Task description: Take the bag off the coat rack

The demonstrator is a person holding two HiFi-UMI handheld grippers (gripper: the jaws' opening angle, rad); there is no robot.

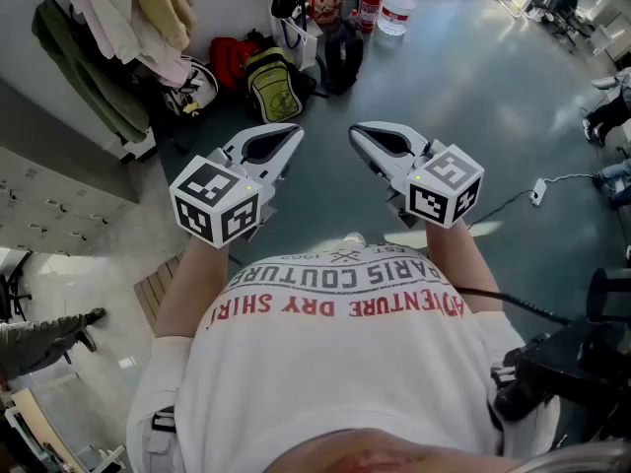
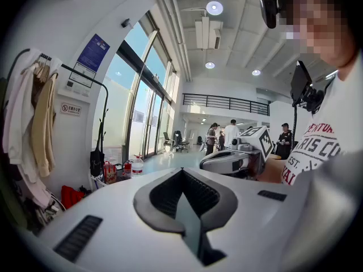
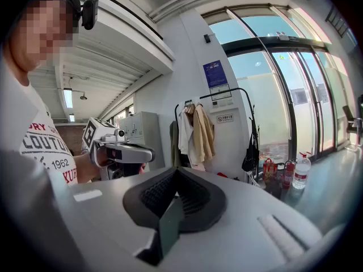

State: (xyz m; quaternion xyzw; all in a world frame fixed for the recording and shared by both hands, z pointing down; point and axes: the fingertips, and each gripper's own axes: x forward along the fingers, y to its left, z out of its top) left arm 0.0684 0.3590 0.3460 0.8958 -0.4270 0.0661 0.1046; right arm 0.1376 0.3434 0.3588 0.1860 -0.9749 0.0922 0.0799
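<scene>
**Both grippers shut and empty, the bag well ahead of me**

I hold my left gripper [image 1: 286, 136] and my right gripper [image 1: 363, 134] side by side in front of my chest. Both have their jaws pressed together with nothing between them. The coat rack [image 3: 227, 92] stands against the wall, well apart from me, with pale jackets [image 3: 195, 132] hanging along its bar. The black bag [image 3: 248, 152] hangs by its straps at the end of the rack nearest the window. Below it on the floor are a red carrier [image 3: 269, 168] and a water bottle [image 3: 301, 171]. A yellow-green backpack [image 1: 273, 87] lies under the clothes.

I judge the step in hand to be the approach, with nothing grasped yet. To do it well, I should walk in facing the window end of the rack, not the clothes. I should part the jaws of one gripper before I reach the bag. I aim for the straps just under the hook, since they are thin enough to clamp. Then I lift straight up to clear the hook before drawing the bag away. Pulling sideways could tip the rack or snag a jacket. The other gripper can steady the body of the bag if it swings.
</scene>
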